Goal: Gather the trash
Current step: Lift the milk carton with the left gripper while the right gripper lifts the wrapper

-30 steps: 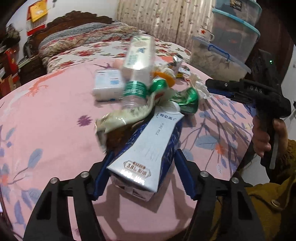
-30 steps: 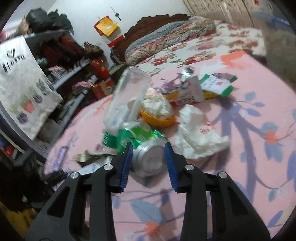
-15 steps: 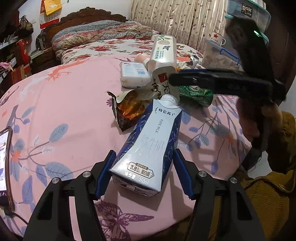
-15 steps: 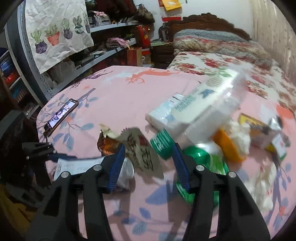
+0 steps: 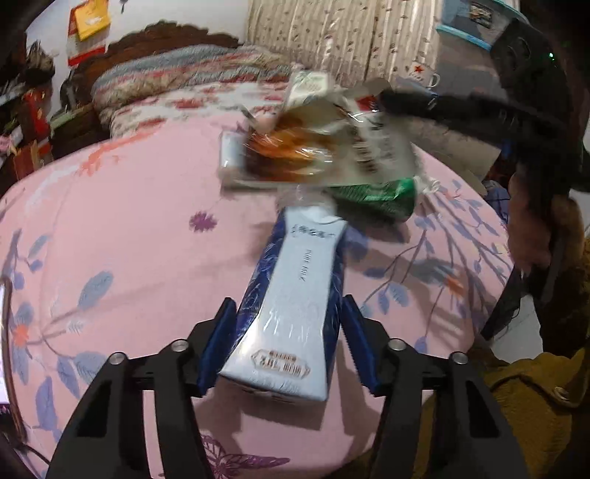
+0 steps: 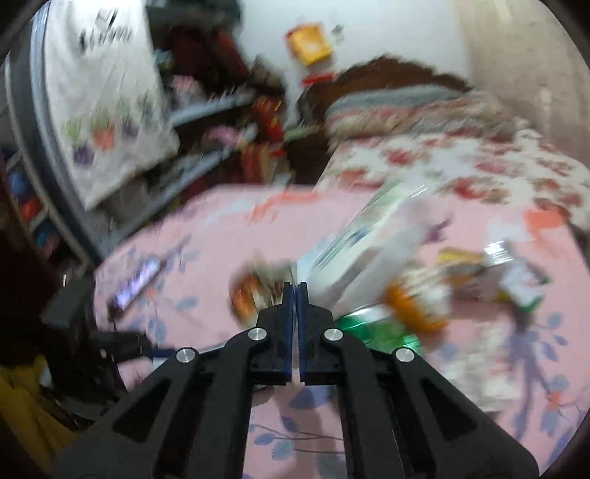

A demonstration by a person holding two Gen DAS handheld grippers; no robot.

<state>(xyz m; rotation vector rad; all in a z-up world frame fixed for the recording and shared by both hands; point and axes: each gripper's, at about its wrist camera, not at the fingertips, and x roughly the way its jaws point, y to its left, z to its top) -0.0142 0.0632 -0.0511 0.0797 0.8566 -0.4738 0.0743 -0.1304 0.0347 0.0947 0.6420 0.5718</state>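
My left gripper (image 5: 287, 324) is shut on a blue-and-white milk carton (image 5: 295, 294), held low over the pink table. My right gripper (image 6: 296, 289) has its jaws pressed together on the edge of a crumpled snack wrapper (image 6: 254, 294). The left wrist view shows that wrapper (image 5: 324, 147) lifted above the table, hanging from the right gripper (image 5: 398, 101). A green can (image 5: 376, 195) lies just beyond the carton; it also shows in the right wrist view (image 6: 376, 324). A clear plastic bottle (image 6: 368, 228) and an orange peel (image 6: 413, 309) are blurred beside it.
The round table has a pink flowered cloth (image 5: 110, 228). A phone (image 6: 140, 283) lies at its left. More wrappers (image 6: 516, 272) lie at the far right. A bed (image 5: 191, 81) stands behind, shelves (image 6: 110, 110) to the left, plastic bins (image 5: 472, 22) at the right.
My right gripper has closed on the snack wrapper and lifted it off the table. My left gripper still holds the milk carton, tilted a little further upward.
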